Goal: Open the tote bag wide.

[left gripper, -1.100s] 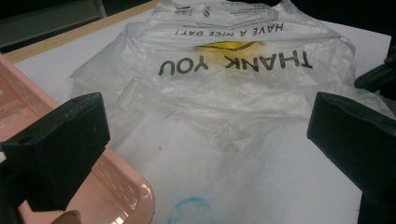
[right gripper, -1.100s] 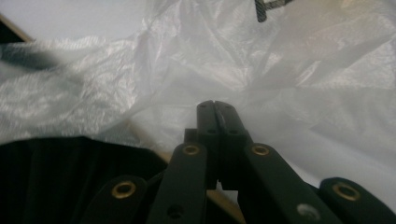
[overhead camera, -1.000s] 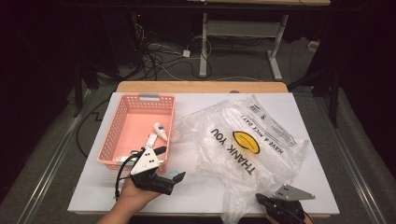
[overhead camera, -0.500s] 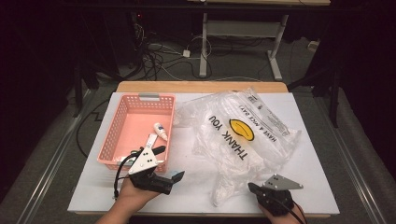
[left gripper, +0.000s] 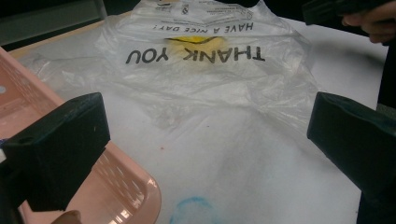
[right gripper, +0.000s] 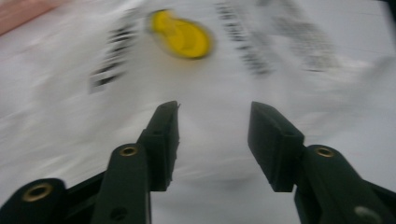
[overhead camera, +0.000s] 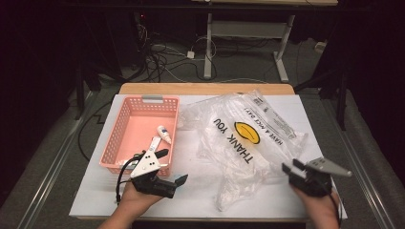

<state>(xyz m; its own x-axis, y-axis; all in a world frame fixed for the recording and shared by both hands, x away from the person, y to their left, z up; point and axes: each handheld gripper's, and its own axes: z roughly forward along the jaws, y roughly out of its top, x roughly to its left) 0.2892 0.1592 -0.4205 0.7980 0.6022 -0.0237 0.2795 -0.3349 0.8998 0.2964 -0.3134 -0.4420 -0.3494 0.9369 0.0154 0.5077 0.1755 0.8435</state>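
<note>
Both hand-held grippers, left (overhead camera: 171, 167) and right (overhead camera: 292, 168), gape empty beside the bag's (overhead camera: 241, 138) near edges.

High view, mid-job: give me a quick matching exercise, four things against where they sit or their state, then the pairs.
Things:
1. pink basket
2. plastic bag
3. left gripper
4. small bottle

Places or states:
A. inside the basket
B. spread flat, THANK YOU print facing up
C. open, near the basket's front corner
D. on the table's left half

Pairs: 1-D, 2-B, 3-C, 4-A
</note>
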